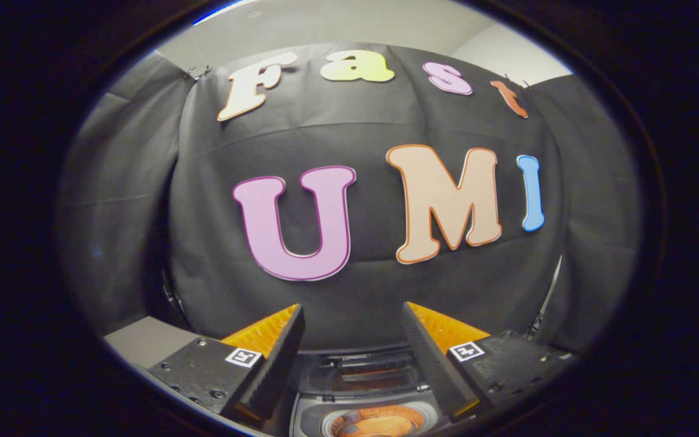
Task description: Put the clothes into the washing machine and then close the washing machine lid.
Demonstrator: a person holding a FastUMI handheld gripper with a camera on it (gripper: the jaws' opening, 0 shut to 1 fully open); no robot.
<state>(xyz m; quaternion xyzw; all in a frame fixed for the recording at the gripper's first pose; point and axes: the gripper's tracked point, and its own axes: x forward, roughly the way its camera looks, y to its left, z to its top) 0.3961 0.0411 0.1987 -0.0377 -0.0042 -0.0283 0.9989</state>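
My gripper [352, 315] is open, its two fingers spread wide with nothing between them, held high and facing the booth's black cloth wall. Below and between the fingers sits the washing machine [361, 394], seen from above. Its lid [358, 373] stands raised at the back, and the round drum opening [377, 422] shows orange-brown cloth inside. No clothes are in the fingers.
A grey surface [143, 343] lies to the left of the left finger, beside the washer. The black cloth wall [355, 291] rises close behind the washing machine. A thin pale pole [551, 291] runs down the wall on the right.
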